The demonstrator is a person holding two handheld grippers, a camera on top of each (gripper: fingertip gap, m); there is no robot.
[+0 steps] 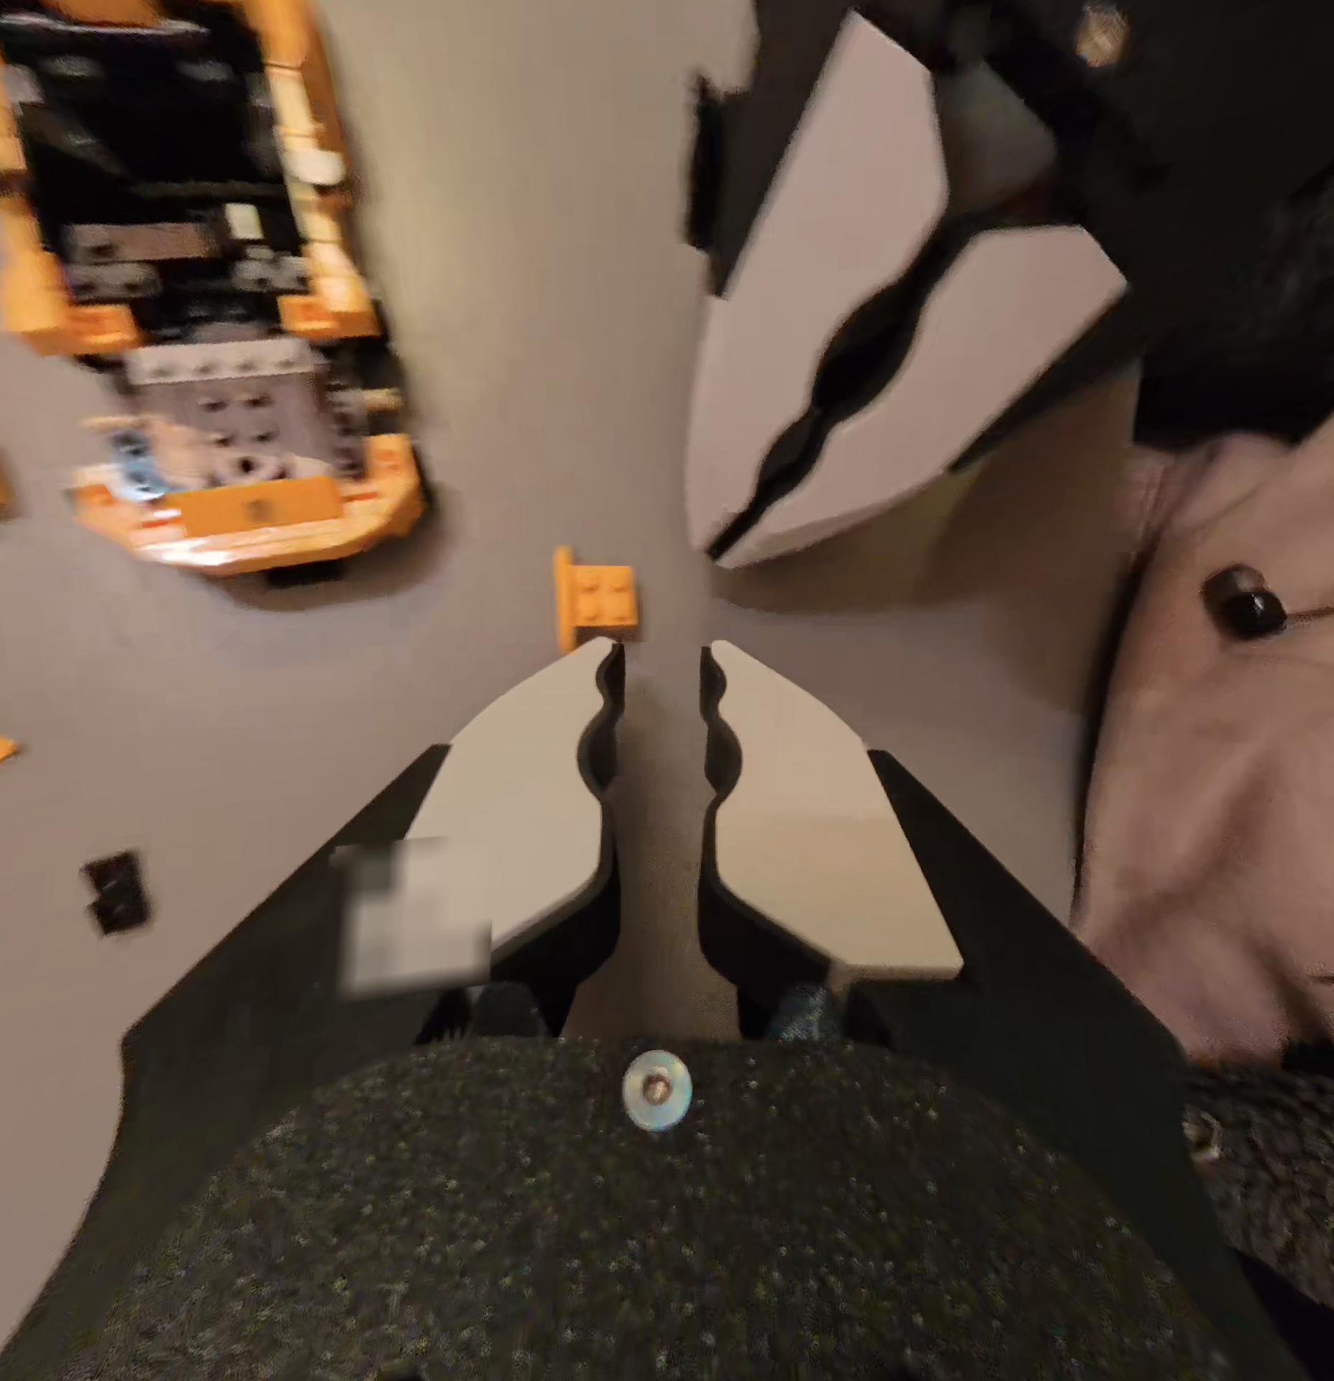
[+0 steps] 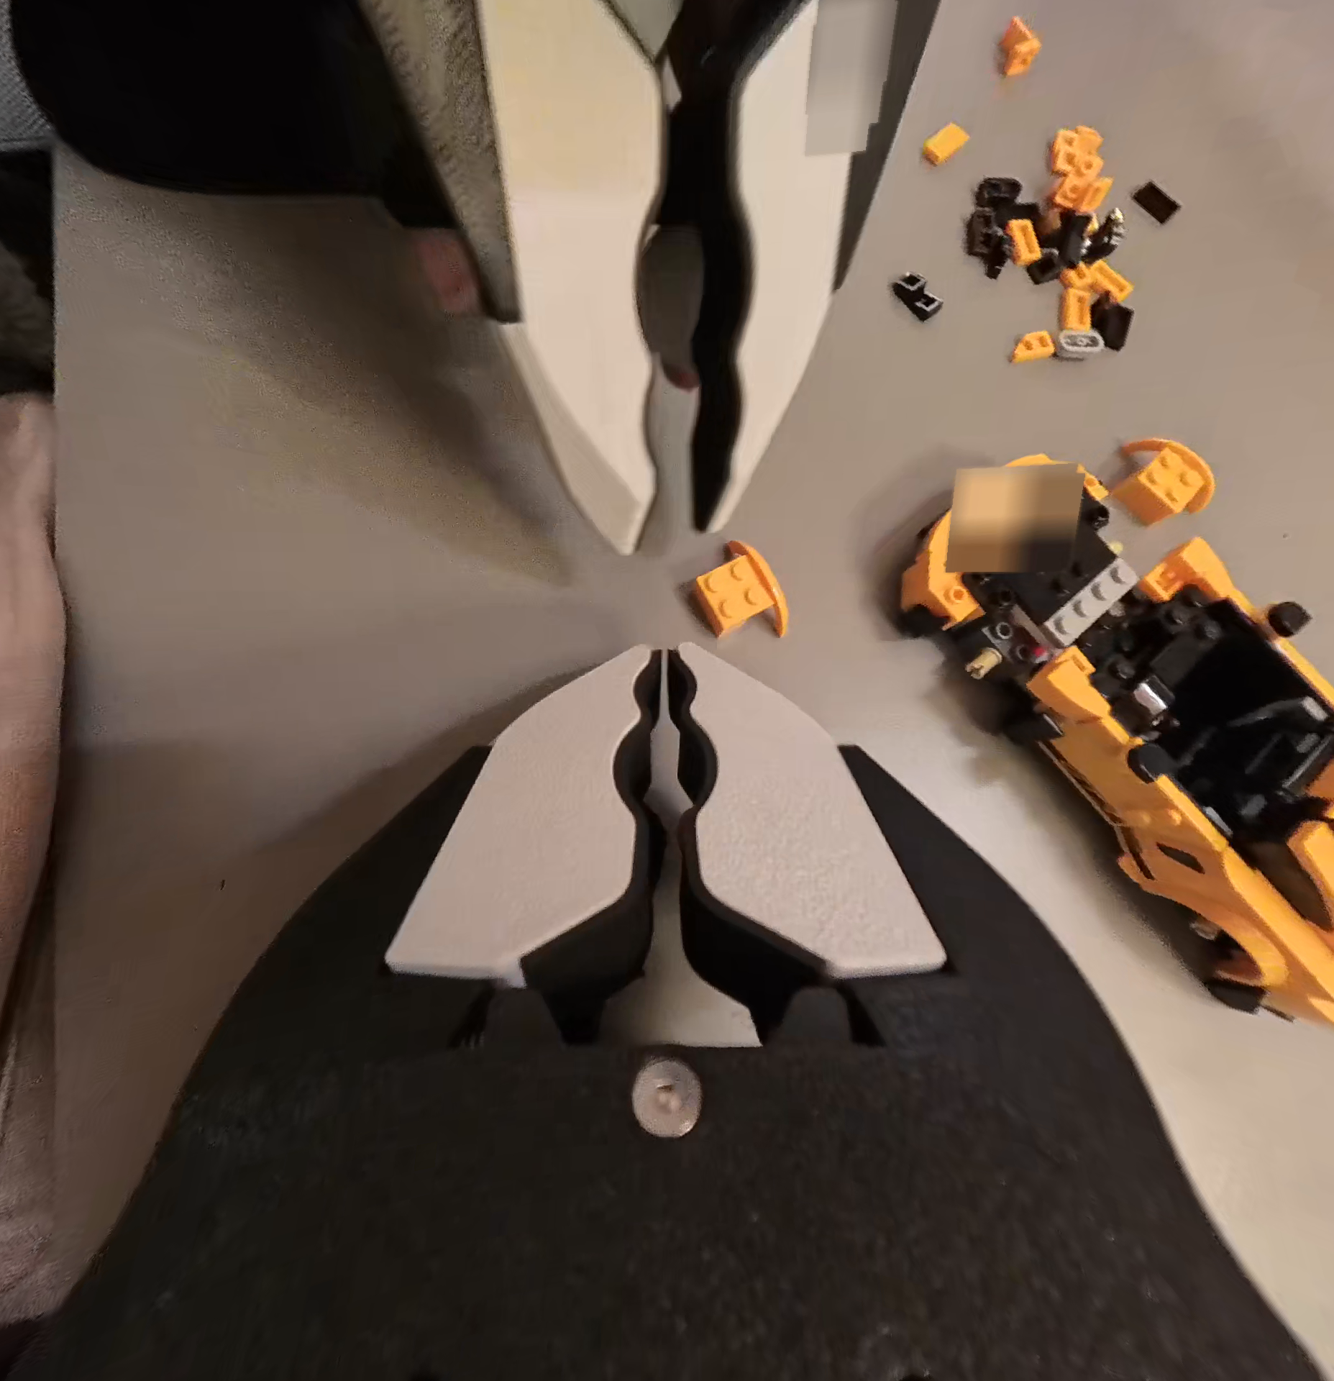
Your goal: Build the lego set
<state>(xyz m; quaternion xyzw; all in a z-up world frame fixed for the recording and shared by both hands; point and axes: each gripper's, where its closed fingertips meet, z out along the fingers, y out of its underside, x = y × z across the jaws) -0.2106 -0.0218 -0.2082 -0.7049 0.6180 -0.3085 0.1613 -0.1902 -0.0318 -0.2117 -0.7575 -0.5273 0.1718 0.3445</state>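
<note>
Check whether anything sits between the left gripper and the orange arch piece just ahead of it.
Nothing visible does. The left gripper is open, and the orange arch piece lies on bare table just past its left fingertip.

Warm dim light, soft shadows; motion blur (left view worst), fisheye edges.

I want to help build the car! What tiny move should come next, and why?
Probably nudge the left gripper forward and a bit left over the orange arch piece. It is open and empty, and the piece lies loose on the table just past its left fingertip.
</note>
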